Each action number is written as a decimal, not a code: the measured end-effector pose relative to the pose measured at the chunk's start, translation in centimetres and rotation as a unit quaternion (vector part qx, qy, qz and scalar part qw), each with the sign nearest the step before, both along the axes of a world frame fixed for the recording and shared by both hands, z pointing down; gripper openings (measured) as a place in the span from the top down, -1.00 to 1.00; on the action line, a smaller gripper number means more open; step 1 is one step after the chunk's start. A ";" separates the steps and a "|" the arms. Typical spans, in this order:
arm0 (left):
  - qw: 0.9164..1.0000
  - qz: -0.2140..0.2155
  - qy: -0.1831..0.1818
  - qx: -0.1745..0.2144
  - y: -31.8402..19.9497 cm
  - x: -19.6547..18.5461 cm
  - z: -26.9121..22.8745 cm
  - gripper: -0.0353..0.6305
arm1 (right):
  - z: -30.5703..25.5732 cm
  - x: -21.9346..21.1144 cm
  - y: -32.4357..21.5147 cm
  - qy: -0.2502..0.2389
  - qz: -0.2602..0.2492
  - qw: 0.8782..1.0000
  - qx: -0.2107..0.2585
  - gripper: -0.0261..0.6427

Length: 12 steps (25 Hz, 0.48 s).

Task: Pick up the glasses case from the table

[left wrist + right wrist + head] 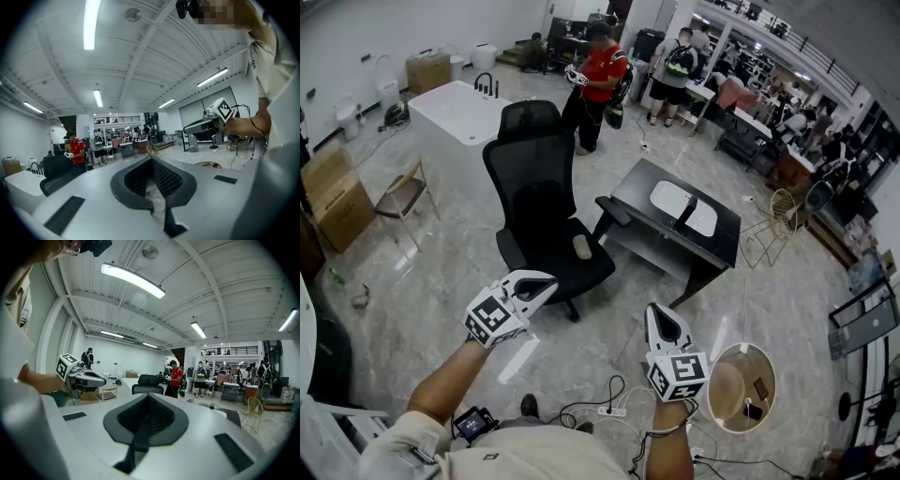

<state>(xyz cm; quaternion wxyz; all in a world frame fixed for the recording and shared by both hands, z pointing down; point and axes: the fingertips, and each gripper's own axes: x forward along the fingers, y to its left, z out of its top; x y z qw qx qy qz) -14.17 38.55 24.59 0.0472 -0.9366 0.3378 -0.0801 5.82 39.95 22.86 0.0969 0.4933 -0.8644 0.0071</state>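
A low black table (722, 234) stands ahead and right of me, bearing a white two-part oblong thing (684, 208) with a dark bar across it. A small beige oblong object (582, 247) that could be the glasses case lies on the seat of a black office chair (539, 202); which of the two is the case I cannot tell. My left gripper (546, 279) is held level in the air near the chair's front, jaws shut and empty. My right gripper (656, 311) hovers short of the table, shut and empty too. Each gripper view shows the other gripper: right gripper (211, 123), left gripper (89, 379).
A white bathtub (464, 117) stands behind the chair, and cardboard boxes (333, 192) with a small folding stool (403, 192) sit at the left. A round wooden piece (742, 386) and cables with a power strip (605, 409) lie by my feet. A person in red (602, 75) and others stand far back.
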 end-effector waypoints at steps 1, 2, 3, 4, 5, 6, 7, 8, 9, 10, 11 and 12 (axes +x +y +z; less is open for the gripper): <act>1.000 0.000 0.002 -0.001 -0.2 -0.4 0.2 0.85 | 0.2 -0.4 -0.2 0.001 0.001 1.000 -0.001 0.85; 1.000 0.000 0.004 -0.001 -0.4 -0.9 0.3 0.85 | 0.3 -0.9 -0.4 0.001 0.002 1.000 -0.001 0.85; 1.000 0.001 0.005 -0.002 -0.7 -1.3 0.4 0.85 | 0.4 -1.3 -0.7 0.002 0.003 1.000 -0.001 0.86; 1.000 0.001 0.007 -0.001 -1.1 -1.7 0.5 0.85 | 0.4 -1.8 -1.2 0.002 0.003 1.000 0.001 0.85; 1.000 0.002 0.008 -0.001 -1.4 -2.1 0.5 0.85 | 0.3 -2.2 -1.6 0.003 0.003 1.000 0.002 0.85; 1.000 0.003 0.009 0.000 -1.7 -2.5 0.5 0.85 | 0.3 -2.7 -2.0 0.004 0.003 1.000 0.003 0.86; 1.000 0.005 0.009 0.000 -2.0 -2.8 0.6 0.85 | 0.4 -3.1 -2.3 0.006 0.004 1.000 0.003 0.85; 1.000 0.008 0.009 0.001 -2.1 -3.1 0.7 0.85 | 0.5 -3.4 -2.6 0.007 0.006 1.000 0.002 0.85; 1.000 0.010 0.009 0.001 -2.3 -3.4 0.8 0.85 | 0.6 -3.7 -2.7 0.007 0.008 1.000 0.001 0.86; 1.000 0.012 0.009 0.001 -2.5 -3.8 0.8 0.85 | 0.6 -4.1 -2.9 0.004 0.010 1.000 0.001 0.85; 1.000 0.013 0.009 0.001 -2.7 -4.2 0.9 0.85 | 0.6 -4.4 -3.1 -0.002 0.013 1.000 0.004 0.85; 1.000 0.014 0.010 0.000 -2.9 -4.7 1.0 0.85 | 0.5 -4.7 -3.3 -0.012 0.016 1.000 0.008 0.85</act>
